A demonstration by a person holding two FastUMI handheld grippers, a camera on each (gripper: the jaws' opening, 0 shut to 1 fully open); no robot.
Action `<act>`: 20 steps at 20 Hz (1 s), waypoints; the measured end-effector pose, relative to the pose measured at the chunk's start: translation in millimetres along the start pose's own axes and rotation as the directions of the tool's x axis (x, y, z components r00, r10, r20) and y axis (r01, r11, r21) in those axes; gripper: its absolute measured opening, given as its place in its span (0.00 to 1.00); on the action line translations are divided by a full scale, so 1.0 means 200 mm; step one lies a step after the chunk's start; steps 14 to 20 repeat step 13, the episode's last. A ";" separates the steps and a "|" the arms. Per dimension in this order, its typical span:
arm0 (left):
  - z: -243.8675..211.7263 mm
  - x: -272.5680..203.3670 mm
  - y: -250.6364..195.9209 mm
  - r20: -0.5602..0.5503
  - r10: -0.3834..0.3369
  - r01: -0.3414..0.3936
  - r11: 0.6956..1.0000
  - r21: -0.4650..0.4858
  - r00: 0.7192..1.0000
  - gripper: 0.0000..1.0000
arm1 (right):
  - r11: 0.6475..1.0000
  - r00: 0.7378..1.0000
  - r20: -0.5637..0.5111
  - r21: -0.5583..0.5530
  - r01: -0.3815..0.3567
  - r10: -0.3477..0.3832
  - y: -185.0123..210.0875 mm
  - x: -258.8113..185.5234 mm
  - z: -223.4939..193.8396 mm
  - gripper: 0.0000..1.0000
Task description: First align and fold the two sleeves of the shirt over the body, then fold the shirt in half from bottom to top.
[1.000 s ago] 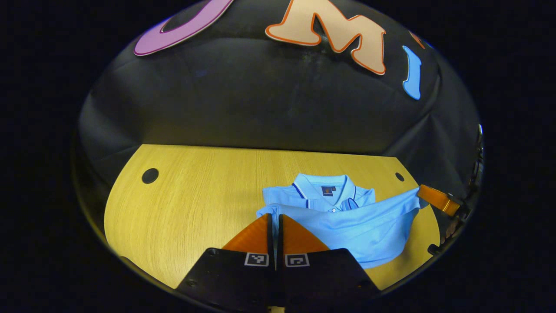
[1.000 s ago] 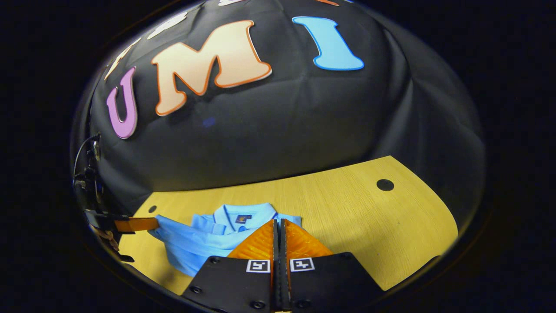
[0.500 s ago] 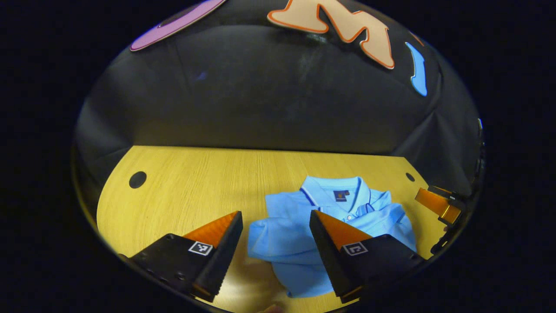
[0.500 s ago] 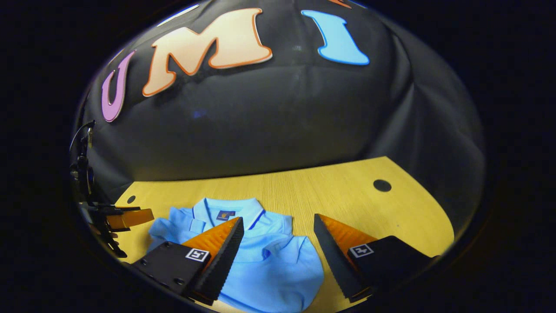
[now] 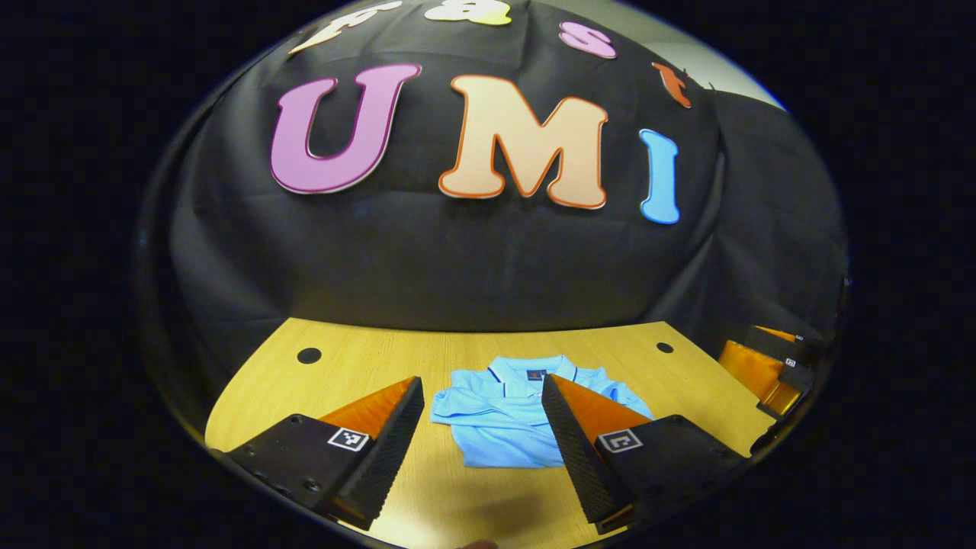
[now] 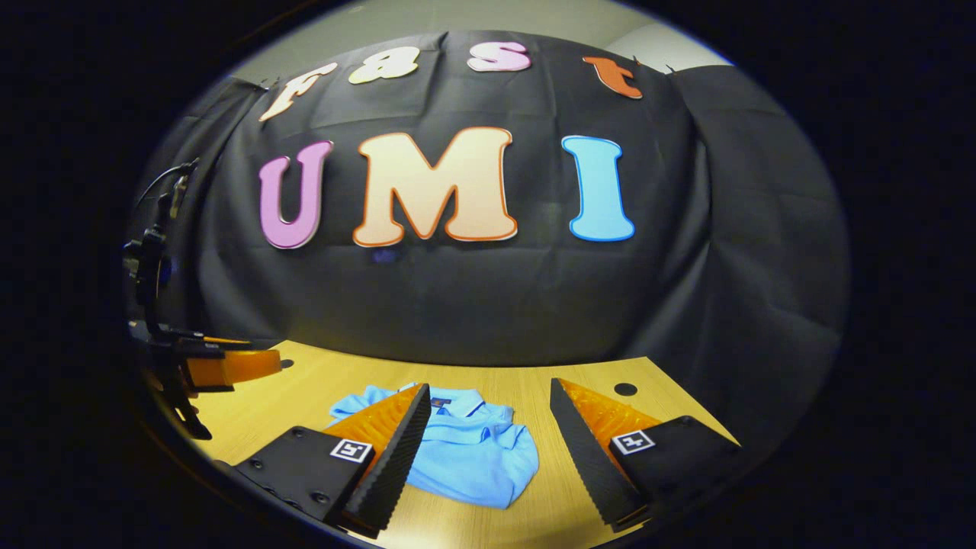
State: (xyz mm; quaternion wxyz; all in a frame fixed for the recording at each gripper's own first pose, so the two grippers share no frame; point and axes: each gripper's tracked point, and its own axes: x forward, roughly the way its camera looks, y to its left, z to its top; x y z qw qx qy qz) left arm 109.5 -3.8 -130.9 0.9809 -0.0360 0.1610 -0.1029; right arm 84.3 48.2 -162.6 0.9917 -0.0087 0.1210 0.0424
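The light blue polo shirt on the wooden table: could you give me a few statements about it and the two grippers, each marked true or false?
1. The light blue polo shirt lies folded on the wooden table. True.
2. The left gripper clamps the shirt. False: its fingers stand apart, holding nothing.
3. The right gripper is open. True.
4. The shirt's collar faces the black cloth wall. True.
5. The shirt hangs off the table's edge. False: it lies wholly on the table.

Black cloth wall [image 6: 473, 305] behind wooden table [image 5: 366, 358]; pale wall above.
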 end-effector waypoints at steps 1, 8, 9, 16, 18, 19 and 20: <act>0.02 -0.08 -0.02 0.013 0.007 -0.007 1.000 0.012 1.000 0.93 | 1.000 1.000 0.012 0.003 -0.011 0.011 0.00 -0.09 0.02 0.98; 0.07 -0.52 -0.12 0.089 0.053 -0.054 0.998 0.012 0.995 0.93 | 0.997 0.999 0.024 0.062 -0.050 0.049 0.04 -0.51 0.07 0.98; 0.07 -0.56 -0.14 0.092 0.049 -0.050 0.999 0.014 0.995 0.93 | 0.995 0.998 0.024 0.083 -0.058 0.057 0.07 -0.55 0.08 0.98; 0.11 -0.63 -0.17 0.100 0.041 -0.046 0.998 0.052 0.994 0.93 | 0.993 0.996 0.065 0.093 -0.069 0.063 0.09 -0.63 0.15 0.98; 0.11 -0.63 -0.17 0.100 0.041 -0.046 0.998 0.052 0.994 0.93 | 0.993 0.996 0.065 0.093 -0.069 0.063 0.09 -0.63 0.15 0.98; 0.11 -0.63 -0.17 0.100 0.041 -0.046 0.998 0.052 0.994 0.93 | 0.993 0.996 0.065 0.093 -0.069 0.063 0.09 -0.63 0.15 0.98; 0.11 -0.63 -0.17 0.100 0.041 -0.046 0.998 0.052 0.994 0.93 | 0.993 0.996 0.065 0.093 -0.069 0.063 0.09 -0.63 0.15 0.98</act>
